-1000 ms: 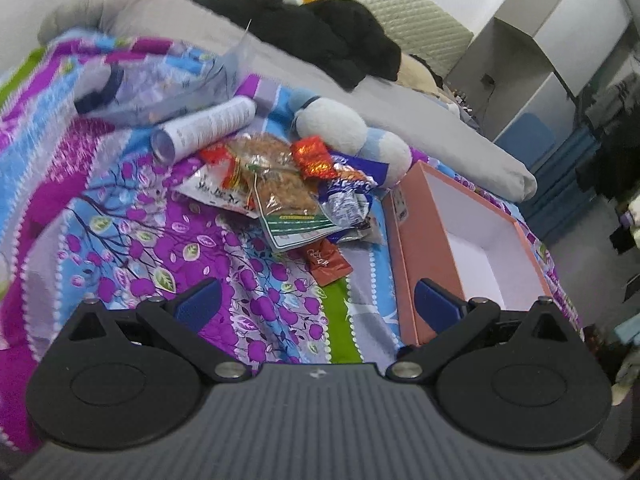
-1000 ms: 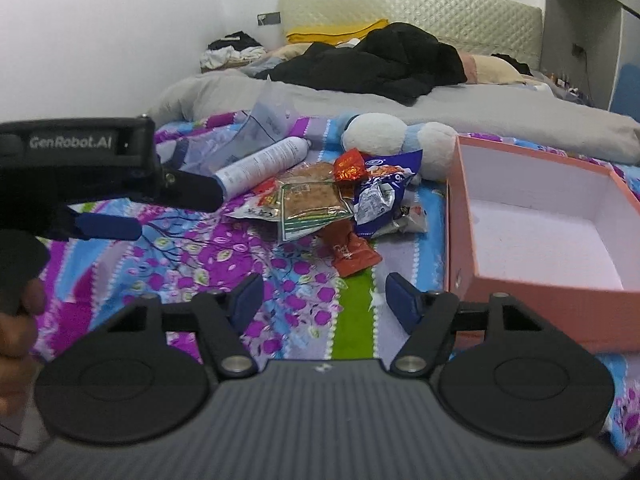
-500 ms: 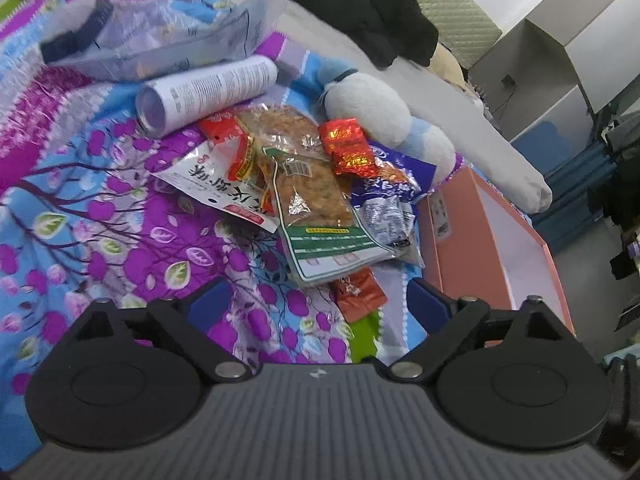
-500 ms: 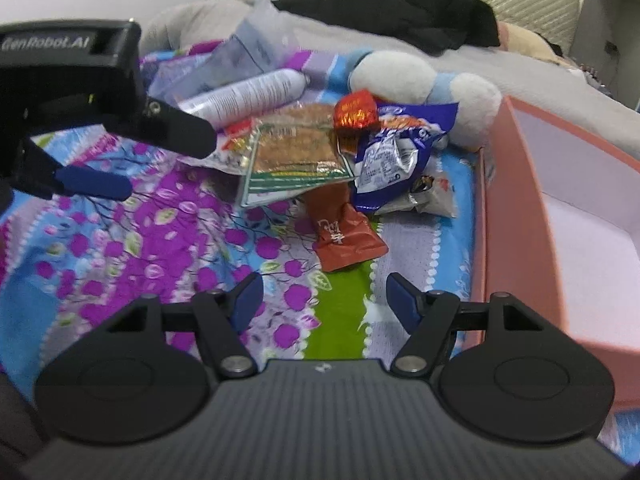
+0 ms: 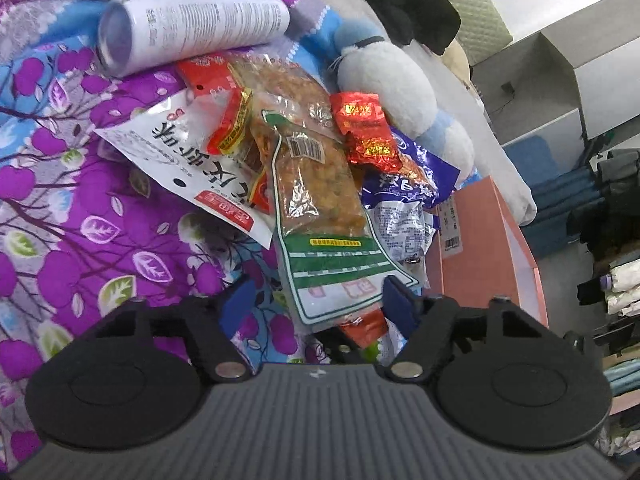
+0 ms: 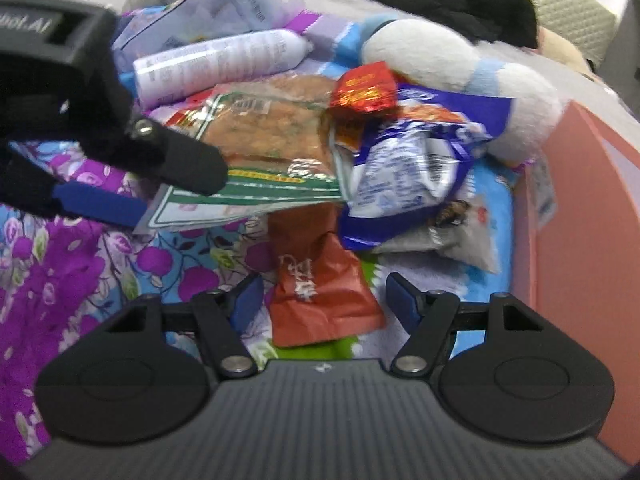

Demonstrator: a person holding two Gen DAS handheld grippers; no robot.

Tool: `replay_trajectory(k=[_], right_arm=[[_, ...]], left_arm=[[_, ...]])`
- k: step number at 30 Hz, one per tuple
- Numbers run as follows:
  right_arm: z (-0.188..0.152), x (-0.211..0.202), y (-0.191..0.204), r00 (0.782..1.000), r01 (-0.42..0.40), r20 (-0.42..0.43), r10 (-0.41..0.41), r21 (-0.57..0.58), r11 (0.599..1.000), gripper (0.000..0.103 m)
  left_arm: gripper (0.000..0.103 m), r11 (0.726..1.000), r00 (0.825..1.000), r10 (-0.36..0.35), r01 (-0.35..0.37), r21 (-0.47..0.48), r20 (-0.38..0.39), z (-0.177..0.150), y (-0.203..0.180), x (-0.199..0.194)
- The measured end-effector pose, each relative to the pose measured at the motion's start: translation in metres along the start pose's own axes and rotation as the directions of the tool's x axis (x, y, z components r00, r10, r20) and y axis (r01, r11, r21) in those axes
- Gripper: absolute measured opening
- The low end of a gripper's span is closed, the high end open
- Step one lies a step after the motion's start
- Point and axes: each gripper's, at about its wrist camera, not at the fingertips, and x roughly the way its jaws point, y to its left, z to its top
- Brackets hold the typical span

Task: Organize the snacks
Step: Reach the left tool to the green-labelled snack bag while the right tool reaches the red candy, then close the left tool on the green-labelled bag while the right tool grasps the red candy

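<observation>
We have brought both claws down onto the snack pile on the bed (image 5: 60, 208): left claw (image 5: 316, 300) closing around the green-edged packet (image 5: 320, 208), untouched; right claw (image 6: 322, 298) open astride the red-brown packet (image 6: 320, 280), pink box (image 6: 592, 208) right.

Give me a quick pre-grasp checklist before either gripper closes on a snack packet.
1. Left gripper lined up on the green-bordered packet: ok, jaws closing, packet's near end between the fingers.
2. Left pads pressing it: not ok, not yet.
3. Right gripper straddling the rust-red packet: ok, open.
4. Rust-red packet free to lift: not ok, its far end lies under the green-bordered packet.
5. Pink box open for drop-off: cannot tell from these views.
</observation>
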Motion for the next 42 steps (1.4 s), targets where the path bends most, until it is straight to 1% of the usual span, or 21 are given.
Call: replay_trajectory(k=[3, 4, 5, 8, 12, 17, 26, 30, 33, 37, 42], right_arm=[[0.002, 0.003, 0.003, 1.000, -0.013, 0.003, 0.013, -0.029, 0.999, 0.068], [0.003, 0.003, 0.004, 1.000, -0.017, 0.000, 0.017, -0.033, 0.999, 0.066], [0.004, 0.002, 0.004, 1.000, -0.023, -0.004, 0.023, -0.030, 0.999, 0.059], [0.004, -0.003, 0.003, 1.000, -0.017, -0.020, 0.017, -0.010, 1.000, 0.056], [-0.002, -0.016, 0.005, 1.000, -0.014, -0.026, 0.014, -0.013, 1.000, 0.055], [-0.016, -0.035, 0.008, 0.999, -0.003, -0.048, 0.003, 0.012, 1.000, 0.055], [-0.056, -0.082, 0.019, 0.996, 0.026, -0.084, -0.023, 0.039, 0.999, 0.055], [-0.074, -0.100, 0.024, 0.995, 0.036, -0.093, -0.031, 0.048, 0.998, 0.055], [-0.083, -0.106, 0.026, 0.995, 0.039, -0.098, -0.033, 0.063, 0.997, 0.055], [-0.095, -0.118, 0.029, 0.996, 0.046, -0.082, -0.038, 0.097, 0.994, 0.055], [-0.106, -0.131, 0.034, 0.998, 0.027, -0.063, -0.017, 0.154, 0.988, 0.055]], left_arm=[[0.052, 1.000, 0.999, -0.013, 0.012, -0.025, -0.034, -0.002, 0.003, 0.010], [0.040, 1.000, 0.999, -0.008, 0.007, -0.024, -0.044, -0.003, 0.002, 0.012], [0.027, 1.000, 0.999, -0.001, 0.000, -0.022, -0.049, -0.005, 0.002, 0.014], [0.012, 1.000, 0.998, 0.007, -0.008, -0.013, -0.063, -0.009, -0.001, 0.014], [0.010, 1.000, 0.998, -0.013, 0.013, 0.001, -0.059, -0.015, -0.009, 0.004], [0.007, 0.999, 0.998, -0.031, 0.031, 0.007, -0.050, -0.032, -0.017, -0.016], [0.006, 0.999, 0.998, -0.024, 0.026, 0.024, -0.066, -0.082, -0.020, -0.053], [0.005, 0.999, 0.996, -0.038, 0.037, -0.016, -0.074, -0.106, -0.009, -0.073], [0.005, 0.999, 0.997, -0.034, 0.031, -0.032, -0.075, -0.121, -0.002, -0.087], [0.005, 0.999, 0.997, -0.015, 0.012, -0.044, -0.074, -0.139, 0.007, -0.109], [0.005, 0.997, 0.997, 0.034, -0.039, -0.065, -0.075, -0.155, 0.021, -0.132]])
